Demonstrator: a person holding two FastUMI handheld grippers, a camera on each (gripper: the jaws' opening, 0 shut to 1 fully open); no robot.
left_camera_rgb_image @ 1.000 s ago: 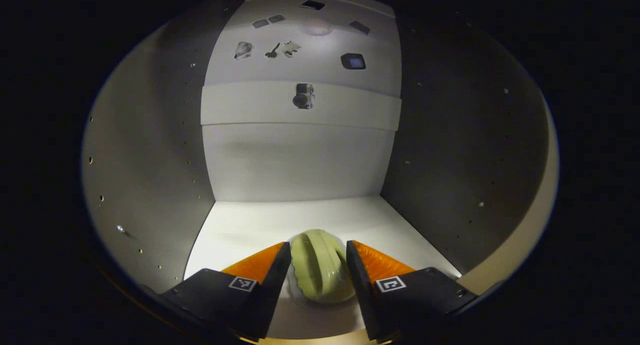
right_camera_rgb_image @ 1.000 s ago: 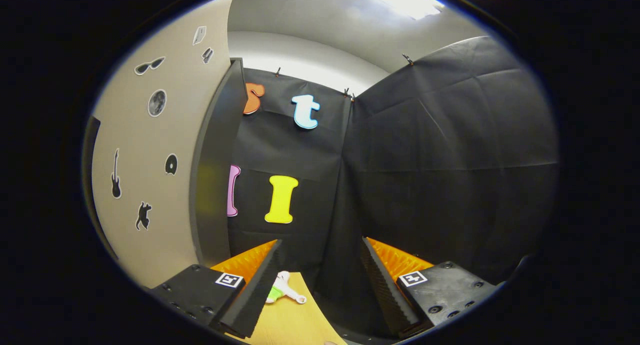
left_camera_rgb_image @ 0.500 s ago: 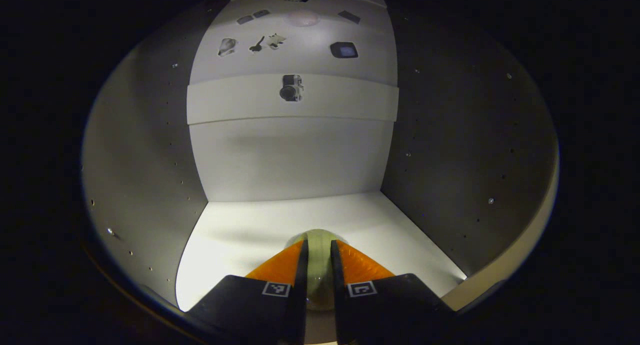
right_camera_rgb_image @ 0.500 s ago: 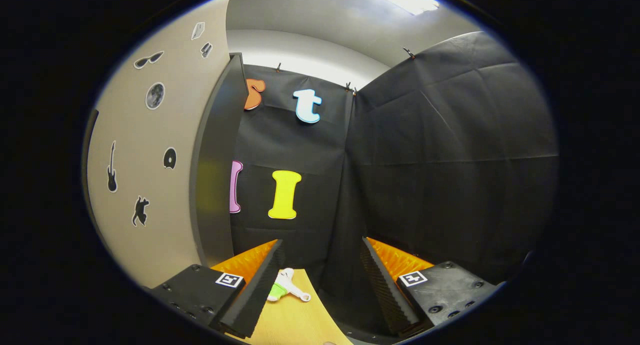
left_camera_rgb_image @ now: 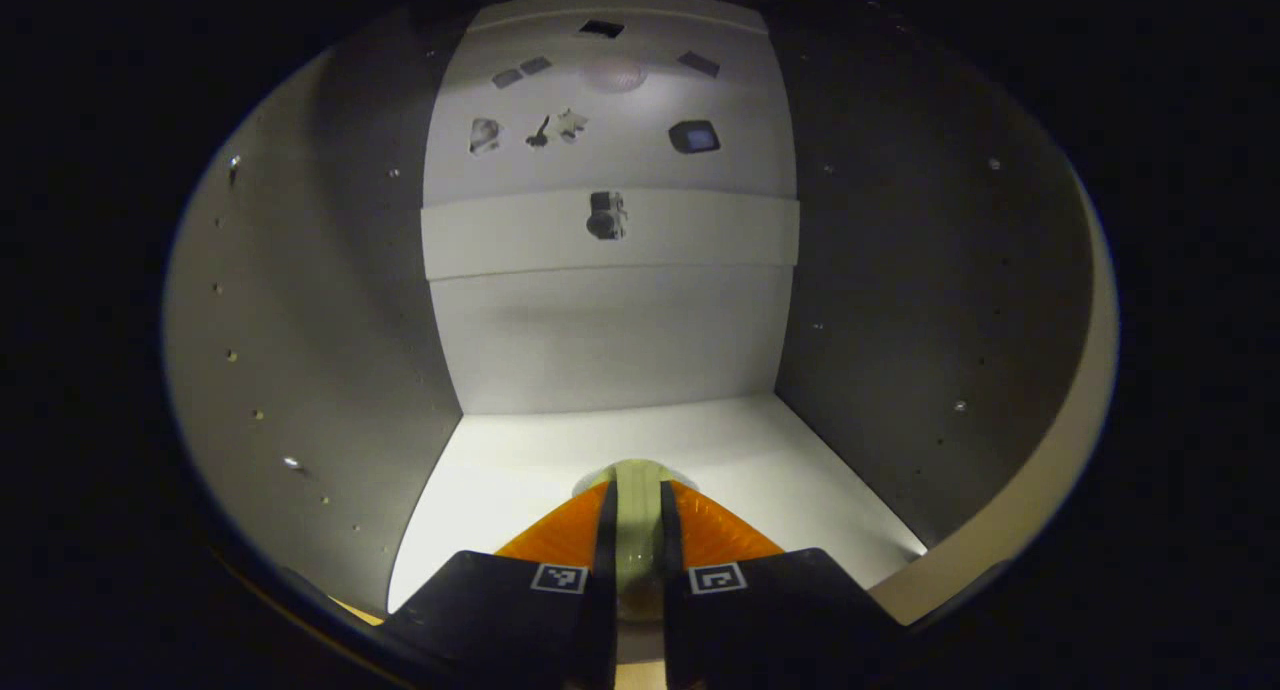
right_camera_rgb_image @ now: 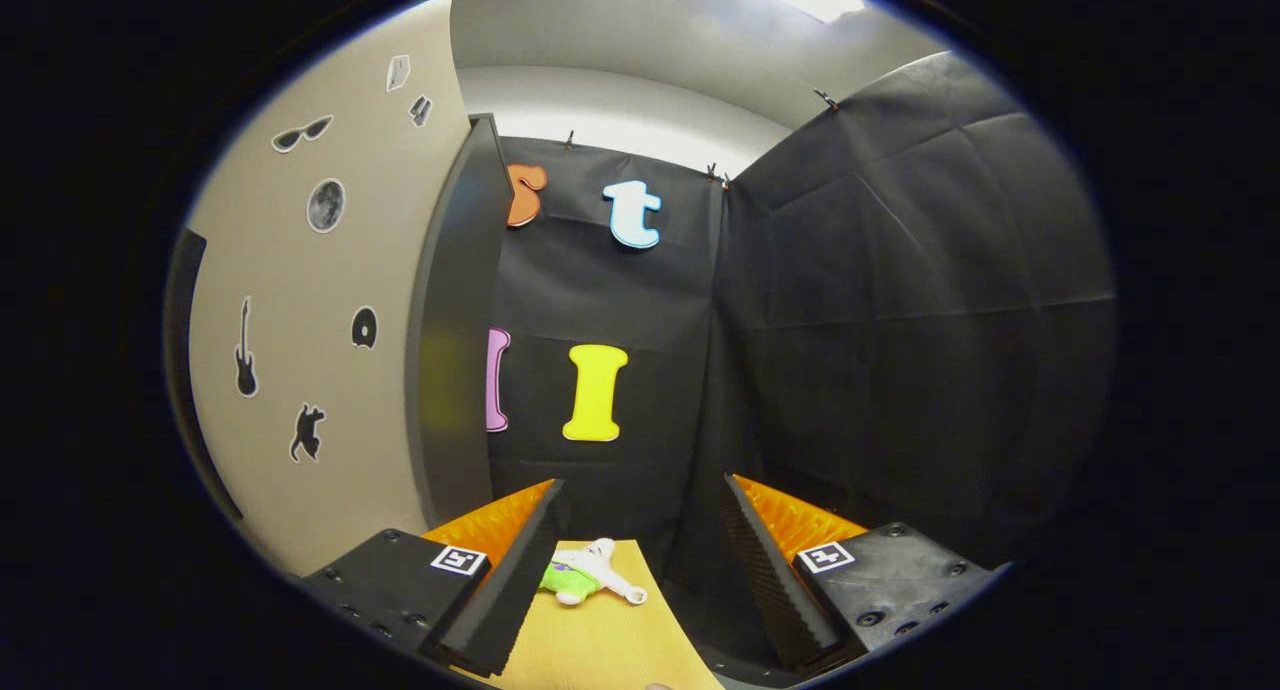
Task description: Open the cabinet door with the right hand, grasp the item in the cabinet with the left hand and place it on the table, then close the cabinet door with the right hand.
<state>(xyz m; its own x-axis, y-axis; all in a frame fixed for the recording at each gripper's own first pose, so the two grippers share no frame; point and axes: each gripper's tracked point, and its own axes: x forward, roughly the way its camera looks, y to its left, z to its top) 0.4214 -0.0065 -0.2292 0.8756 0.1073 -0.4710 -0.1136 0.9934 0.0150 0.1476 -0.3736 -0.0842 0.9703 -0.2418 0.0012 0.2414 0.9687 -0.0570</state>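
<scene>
The item (left_camera_rgb_image: pixel 636 510) is pale green, the cabinet (left_camera_rgb_image: pixel 600 340) white inside, the door (right_camera_rgb_image: pixel 300 300) beige with black stickers, the table (right_camera_rgb_image: pixel 600 640) light wood.

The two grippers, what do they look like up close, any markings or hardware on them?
Each gripper is a two-finger tool. The left gripper has black block-shaped finger mounts, each carrying a small square black-and-white coded marker, and wedge-shaped fingers with ribbed outer faces. The right gripper matches: black mounts with visible screws, the same square markers, and ridged, saw-toothed inner finger faces. No cables, sleeves or hands are visible.
</scene>
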